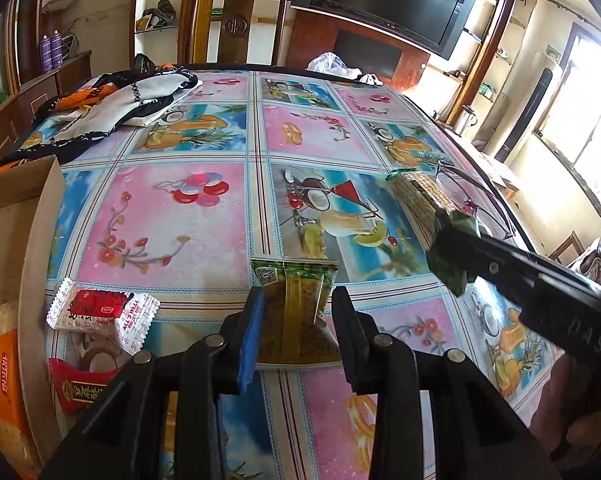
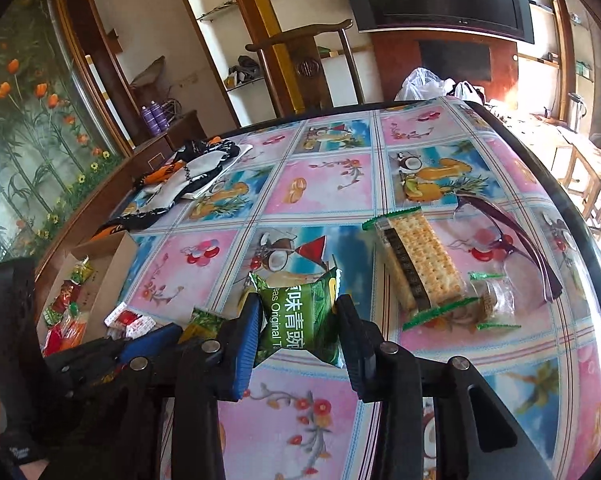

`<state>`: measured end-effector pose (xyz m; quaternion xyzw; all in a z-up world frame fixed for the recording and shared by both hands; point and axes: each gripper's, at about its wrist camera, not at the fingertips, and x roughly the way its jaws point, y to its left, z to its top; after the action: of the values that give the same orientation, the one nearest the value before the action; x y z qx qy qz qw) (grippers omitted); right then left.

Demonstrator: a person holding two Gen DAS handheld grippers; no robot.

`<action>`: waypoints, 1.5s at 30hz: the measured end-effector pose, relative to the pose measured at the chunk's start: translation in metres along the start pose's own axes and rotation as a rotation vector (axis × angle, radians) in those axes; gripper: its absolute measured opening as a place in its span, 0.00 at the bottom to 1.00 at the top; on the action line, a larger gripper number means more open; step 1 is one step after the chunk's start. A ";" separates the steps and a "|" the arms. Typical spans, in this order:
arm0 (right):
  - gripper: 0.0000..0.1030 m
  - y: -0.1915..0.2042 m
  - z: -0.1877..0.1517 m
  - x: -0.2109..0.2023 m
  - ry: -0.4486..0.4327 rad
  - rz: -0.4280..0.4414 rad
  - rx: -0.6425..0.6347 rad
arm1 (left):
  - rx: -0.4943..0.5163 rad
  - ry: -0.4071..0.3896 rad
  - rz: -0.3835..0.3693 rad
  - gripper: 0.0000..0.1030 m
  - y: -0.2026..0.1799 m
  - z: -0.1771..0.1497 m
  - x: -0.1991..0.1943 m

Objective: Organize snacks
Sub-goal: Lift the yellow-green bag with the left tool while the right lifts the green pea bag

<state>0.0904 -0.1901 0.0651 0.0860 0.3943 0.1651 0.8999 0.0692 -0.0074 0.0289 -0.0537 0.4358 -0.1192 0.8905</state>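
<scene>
My left gripper (image 1: 296, 312) stands around a yellow-green snack packet (image 1: 296, 312) that rests on the table; the jaws flank it with small gaps. My right gripper (image 2: 298, 320) is shut on a green pea packet (image 2: 296, 320) held above the table; it also shows in the left wrist view (image 1: 450, 256). A cracker pack (image 2: 420, 264) and a small clear packet (image 2: 488, 300) lie to the right. A cardboard box (image 2: 100, 276) holding several snacks sits at left, with red-and-white candy packets (image 1: 100, 312) beside it.
Purple glasses (image 2: 512, 240) lie next to the cracker pack near the table's right edge. A black, white and orange bag (image 1: 112, 112) lies at the far left. A wooden chair (image 1: 236, 20) and a plastic bag (image 2: 424, 84) stand behind the table.
</scene>
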 end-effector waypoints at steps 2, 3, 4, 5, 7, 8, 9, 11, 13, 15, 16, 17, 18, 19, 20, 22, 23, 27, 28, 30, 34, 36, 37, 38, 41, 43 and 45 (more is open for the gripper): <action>0.39 0.000 -0.005 0.001 0.015 0.000 -0.004 | 0.002 0.003 -0.001 0.32 0.000 0.000 0.000; 0.39 0.000 -0.007 0.001 0.021 -0.003 -0.009 | 0.004 0.002 0.001 0.32 -0.001 -0.001 0.000; 0.39 0.001 -0.008 0.001 0.023 -0.011 -0.015 | 0.006 0.002 0.002 0.32 -0.001 -0.001 0.000; 0.39 0.001 -0.009 0.001 0.021 -0.016 -0.021 | 0.008 0.004 0.004 0.32 -0.002 -0.001 0.001; 0.39 0.001 -0.008 0.000 0.011 -0.038 -0.036 | 0.008 0.008 0.008 0.32 -0.002 -0.001 0.002; 0.39 0.001 -0.008 0.000 0.009 -0.048 -0.041 | 0.008 0.010 0.008 0.32 -0.002 -0.002 0.003; 0.39 0.001 -0.008 0.001 0.011 -0.055 -0.047 | 0.007 0.012 0.008 0.32 -0.002 -0.001 0.003; 0.39 0.000 -0.009 0.003 0.021 -0.057 -0.051 | 0.003 0.013 0.007 0.32 -0.001 -0.001 0.002; 0.39 0.000 -0.010 0.007 0.040 -0.061 -0.055 | 0.003 0.012 0.007 0.32 -0.001 -0.001 0.002; 0.39 0.001 -0.012 0.012 0.064 -0.061 -0.057 | 0.000 0.013 0.007 0.32 0.000 -0.001 0.002; 0.39 0.001 -0.013 0.015 0.076 -0.060 -0.060 | 0.000 0.013 0.008 0.32 0.000 -0.001 0.001; 0.39 0.002 -0.015 0.019 0.092 -0.065 -0.064 | 0.000 0.013 0.008 0.32 0.000 -0.001 0.001; 0.39 0.002 -0.016 0.021 0.102 -0.070 -0.071 | 0.001 0.014 0.008 0.32 0.000 -0.001 0.001; 0.39 0.003 -0.018 0.023 0.108 -0.076 -0.076 | 0.002 0.014 0.007 0.32 -0.001 -0.002 0.002; 0.39 0.003 -0.019 0.026 0.115 -0.087 -0.083 | 0.003 0.015 0.009 0.32 -0.001 -0.002 0.002; 0.39 0.004 -0.021 0.027 0.115 -0.097 -0.093 | 0.003 0.019 0.011 0.32 -0.001 -0.002 0.003; 0.39 0.005 -0.021 0.027 0.112 -0.102 -0.099 | 0.001 0.020 0.009 0.32 -0.001 -0.002 0.004; 0.41 0.012 -0.025 0.029 0.096 -0.140 -0.157 | 0.004 0.017 0.014 0.32 0.000 -0.003 0.005; 0.43 0.013 -0.027 0.031 0.096 -0.149 -0.168 | 0.004 0.017 0.015 0.32 0.000 -0.003 0.005; 0.48 0.016 -0.031 0.037 0.110 -0.168 -0.196 | 0.005 0.016 0.015 0.32 0.000 -0.003 0.005; 0.49 0.019 -0.034 0.038 0.102 -0.189 -0.220 | 0.004 0.016 0.015 0.32 0.000 -0.003 0.005; 0.49 0.016 -0.033 0.037 0.099 -0.174 -0.202 | 0.005 0.015 0.015 0.32 -0.001 -0.003 0.005; 0.49 0.016 -0.033 0.037 0.098 -0.172 -0.200 | 0.005 0.015 0.015 0.32 0.000 -0.003 0.005; 0.49 0.017 -0.033 0.038 0.100 -0.175 -0.204 | 0.005 0.016 0.016 0.32 -0.001 -0.003 0.005; 0.49 0.021 -0.034 0.039 0.103 -0.192 -0.225 | 0.009 0.014 0.017 0.32 -0.001 -0.003 0.005; 0.51 0.018 -0.033 0.039 0.102 -0.188 -0.207 | 0.013 0.011 0.022 0.32 -0.001 -0.003 0.005; 0.50 0.017 -0.032 0.038 0.101 -0.184 -0.197 | 0.017 0.008 0.025 0.30 0.000 -0.003 0.005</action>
<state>0.0866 -0.1598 0.0226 -0.0478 0.4270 0.1240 0.8944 0.0699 -0.0087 0.0230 -0.0404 0.4392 -0.1118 0.8905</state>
